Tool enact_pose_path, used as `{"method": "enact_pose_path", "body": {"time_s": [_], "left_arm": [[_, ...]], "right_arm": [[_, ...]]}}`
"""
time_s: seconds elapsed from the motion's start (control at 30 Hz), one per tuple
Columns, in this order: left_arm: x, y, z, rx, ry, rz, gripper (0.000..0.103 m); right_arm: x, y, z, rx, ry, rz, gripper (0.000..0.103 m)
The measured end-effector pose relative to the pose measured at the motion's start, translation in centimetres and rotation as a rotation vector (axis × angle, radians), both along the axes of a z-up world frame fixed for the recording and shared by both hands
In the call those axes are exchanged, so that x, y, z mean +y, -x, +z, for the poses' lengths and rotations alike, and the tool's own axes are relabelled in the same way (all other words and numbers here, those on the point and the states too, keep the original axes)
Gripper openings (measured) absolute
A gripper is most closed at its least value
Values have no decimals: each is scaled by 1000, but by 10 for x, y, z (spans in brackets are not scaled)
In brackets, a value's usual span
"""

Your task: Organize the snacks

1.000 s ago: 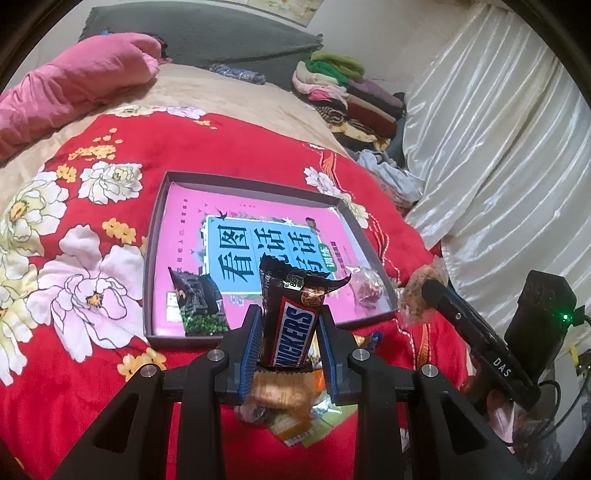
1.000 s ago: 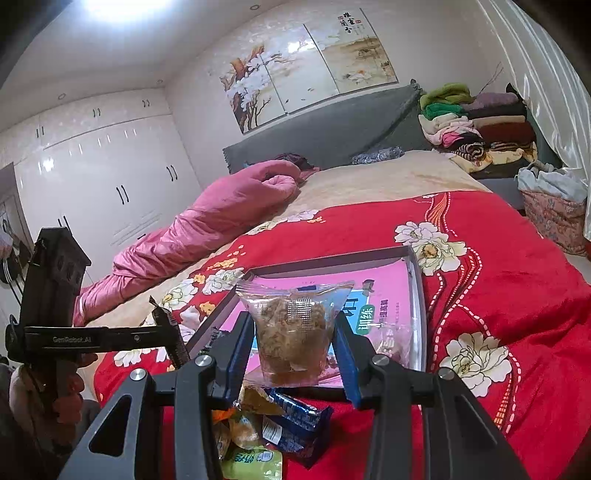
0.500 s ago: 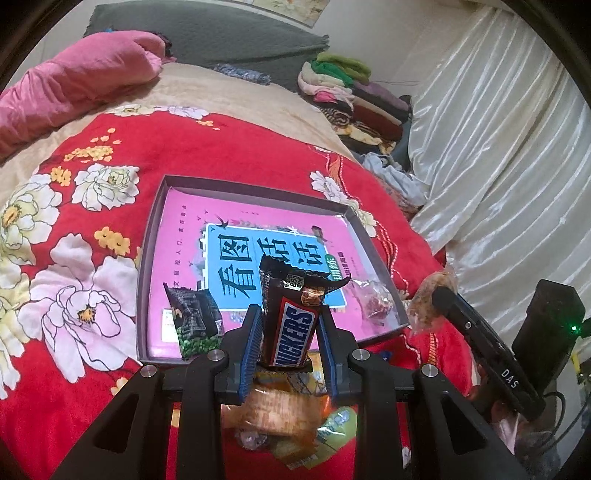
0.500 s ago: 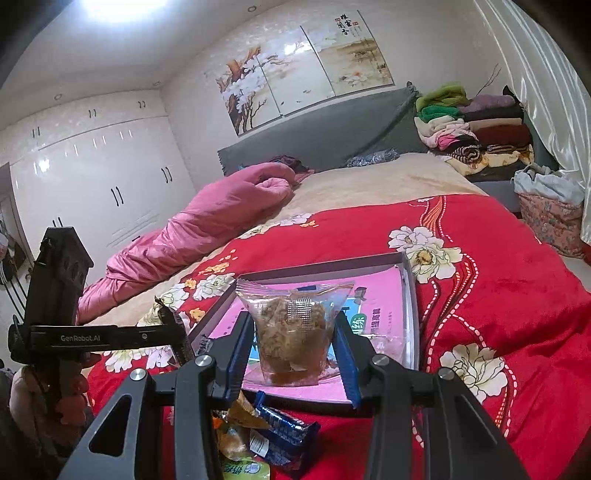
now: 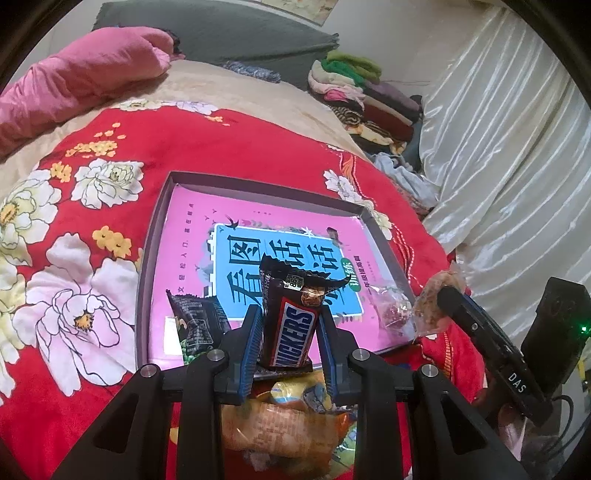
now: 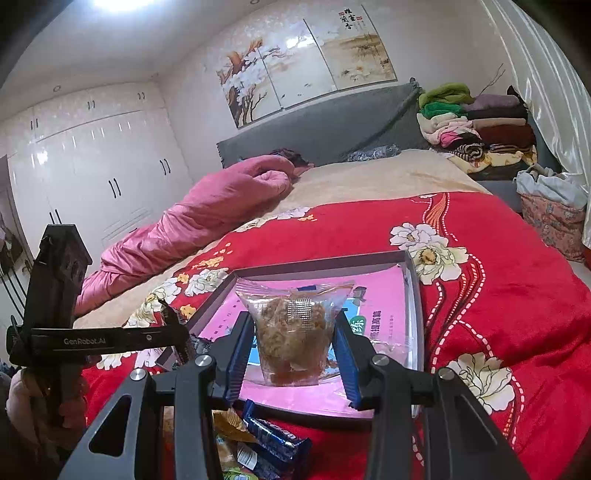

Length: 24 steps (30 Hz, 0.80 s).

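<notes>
The room was bright. A round white ceiling lamp [image 6: 123,3] glowed so hard it looked like a blank spot. Its light shone off the glossy white wardrobe doors [image 6: 92,177] and the shiny cream satin curtain [image 5: 509,155]. Both pictures bulged like a fishbowl, with black curved corners. The middle looked sharp, and the edges looked soft and stretched.

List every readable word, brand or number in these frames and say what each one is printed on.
"SNICKERS", first letters hidden: bar in the left hand-held gripper.
"看图话话", big characters: pink book in the tray.
"GenRobot.AI": left hand-held gripper's side, right wrist view.
"DAS": right hand-held gripper, seen in the left wrist view.
Calligraphy on the wall painting, small print on the book and the bar's sticker: too small to read.
</notes>
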<state>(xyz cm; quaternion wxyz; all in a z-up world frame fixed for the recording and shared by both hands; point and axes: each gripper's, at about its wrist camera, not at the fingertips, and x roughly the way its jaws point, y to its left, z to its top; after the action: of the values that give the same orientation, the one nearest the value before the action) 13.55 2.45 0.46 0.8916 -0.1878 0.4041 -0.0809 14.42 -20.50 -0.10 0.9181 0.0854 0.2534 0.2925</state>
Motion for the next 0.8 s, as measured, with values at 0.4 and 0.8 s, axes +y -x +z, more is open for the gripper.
{"method": "enact_pose_path", "body": {"time_s": [0.4, 0.8], "left_arm": [[-8, -13, -7, 5, -35, 0, 30], [-12, -21, -17, 31, -60, 5, 30]], "right_arm": [[0, -9, -7, 31, -2, -5, 43], [3, -17, -14, 69, 12, -7, 43]]}}
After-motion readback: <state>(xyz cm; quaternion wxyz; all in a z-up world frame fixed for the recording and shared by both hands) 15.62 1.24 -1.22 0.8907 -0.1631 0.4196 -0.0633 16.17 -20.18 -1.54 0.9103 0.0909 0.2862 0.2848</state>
